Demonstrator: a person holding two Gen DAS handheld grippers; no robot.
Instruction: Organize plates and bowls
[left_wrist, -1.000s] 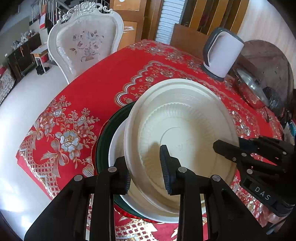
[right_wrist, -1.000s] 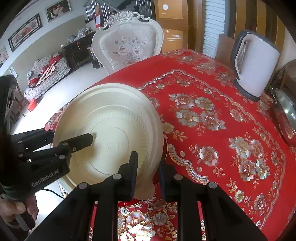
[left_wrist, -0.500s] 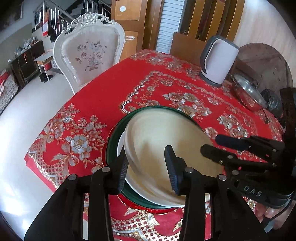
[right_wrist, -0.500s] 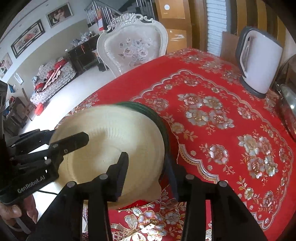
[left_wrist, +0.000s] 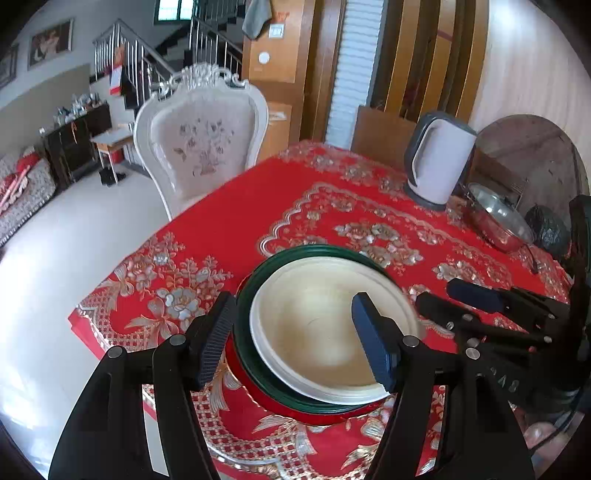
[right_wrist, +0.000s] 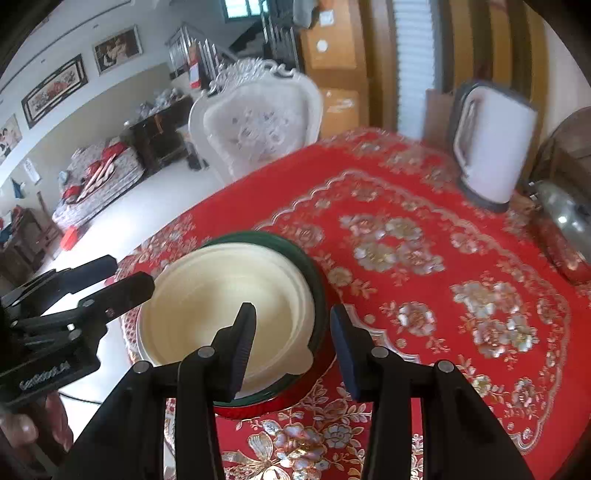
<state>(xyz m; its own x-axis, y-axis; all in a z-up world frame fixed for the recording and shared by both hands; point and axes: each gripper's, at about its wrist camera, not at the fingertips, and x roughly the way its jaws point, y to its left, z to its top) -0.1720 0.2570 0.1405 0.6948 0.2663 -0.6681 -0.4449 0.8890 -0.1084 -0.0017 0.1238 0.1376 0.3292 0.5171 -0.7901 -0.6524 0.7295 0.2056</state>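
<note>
A cream bowl (left_wrist: 325, 325) lies in a stack on a white plate (left_wrist: 258, 332), a dark green plate (left_wrist: 243, 317) and a red plate (left_wrist: 258, 398) near the table's front left corner. The stack also shows in the right wrist view, with the cream bowl (right_wrist: 218, 306) on the green plate (right_wrist: 314, 280). My left gripper (left_wrist: 291, 339) is open and empty, raised above the stack's near rim. My right gripper (right_wrist: 291, 339) is open and empty, above the stack's right rim. Each gripper shows in the other's view: the right one (left_wrist: 461, 295), the left one (right_wrist: 122, 277).
The table wears a red floral cloth (left_wrist: 332, 206). A white electric kettle (left_wrist: 439, 158) and a steel lidded pot (left_wrist: 498, 218) stand at the far right. A white carved chair (left_wrist: 203, 140) stands behind the table's left edge, which drops to the floor.
Both grippers let go of the cream bowl, opened and pulled back upward. The bowl went from tilted in the air to lying flat on the stack.
</note>
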